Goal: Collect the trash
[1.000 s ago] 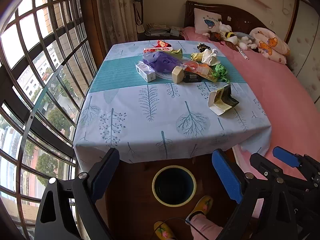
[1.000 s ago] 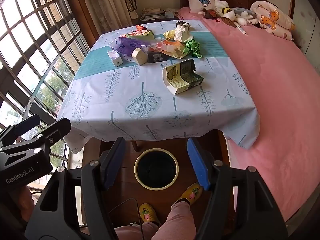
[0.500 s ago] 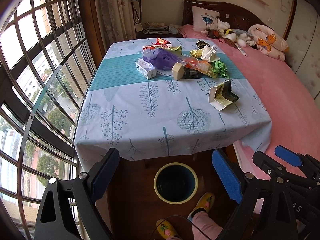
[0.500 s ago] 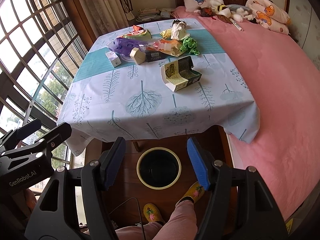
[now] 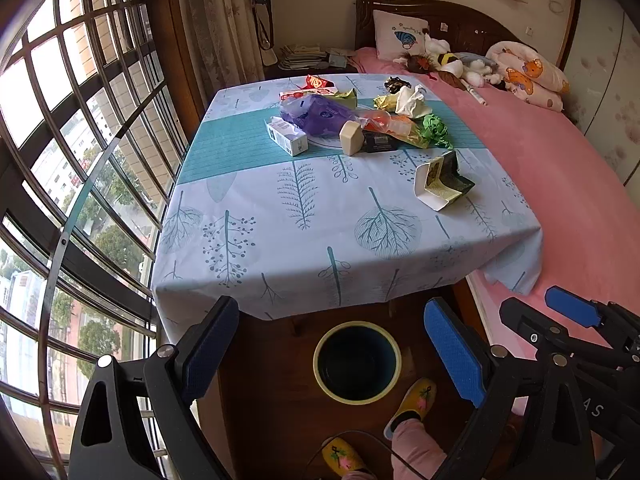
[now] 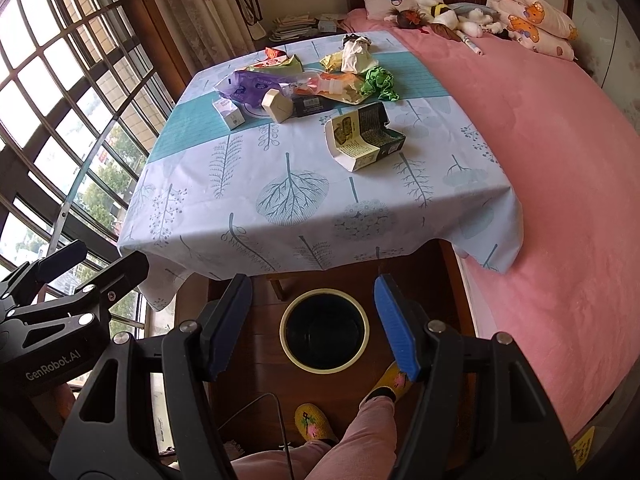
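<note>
Lying beyond right gripper [image 6: 314,322]: trash [image 6: 320,84]

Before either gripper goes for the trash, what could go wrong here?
1. The bin stands on the floor partly under the tablecloth overhang, beside a slipper; drops may miss.
2. The open carton is wide and may crush or slip.
3. The wrapper pile overlaps, so one grab may drag neighbours.

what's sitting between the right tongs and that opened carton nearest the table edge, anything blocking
Nothing visible. The right tongs are open and empty above the bin, and the opened carton lies alone on bare tablecloth, apart from the trash pile farther back.
</note>
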The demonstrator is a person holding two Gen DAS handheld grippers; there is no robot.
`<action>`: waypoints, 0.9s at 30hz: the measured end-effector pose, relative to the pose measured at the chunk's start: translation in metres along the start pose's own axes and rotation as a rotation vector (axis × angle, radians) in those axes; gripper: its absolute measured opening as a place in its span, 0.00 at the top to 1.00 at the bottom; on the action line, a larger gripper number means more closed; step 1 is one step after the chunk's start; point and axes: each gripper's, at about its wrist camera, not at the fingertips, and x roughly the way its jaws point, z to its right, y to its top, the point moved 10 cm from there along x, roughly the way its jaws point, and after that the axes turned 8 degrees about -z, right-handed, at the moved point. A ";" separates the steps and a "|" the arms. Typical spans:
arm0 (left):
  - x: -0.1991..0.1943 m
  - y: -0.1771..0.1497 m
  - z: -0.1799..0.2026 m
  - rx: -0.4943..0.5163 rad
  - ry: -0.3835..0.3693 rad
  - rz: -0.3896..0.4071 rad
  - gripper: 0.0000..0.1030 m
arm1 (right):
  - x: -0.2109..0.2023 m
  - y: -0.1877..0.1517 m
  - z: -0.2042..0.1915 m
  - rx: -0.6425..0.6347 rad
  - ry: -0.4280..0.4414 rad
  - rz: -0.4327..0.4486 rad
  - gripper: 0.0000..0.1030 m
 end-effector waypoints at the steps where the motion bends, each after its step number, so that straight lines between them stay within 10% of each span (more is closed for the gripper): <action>1: -0.002 0.001 0.000 0.004 0.002 0.001 0.07 | 0.000 -0.001 -0.001 0.001 0.000 -0.001 0.40; 16: 0.007 0.024 -0.005 -0.044 0.010 -0.008 0.07 | 0.008 0.015 -0.005 -0.009 0.016 -0.013 0.40; 27: 0.030 0.103 0.022 -0.077 0.045 0.033 0.07 | 0.026 0.086 0.043 0.023 0.029 -0.020 0.40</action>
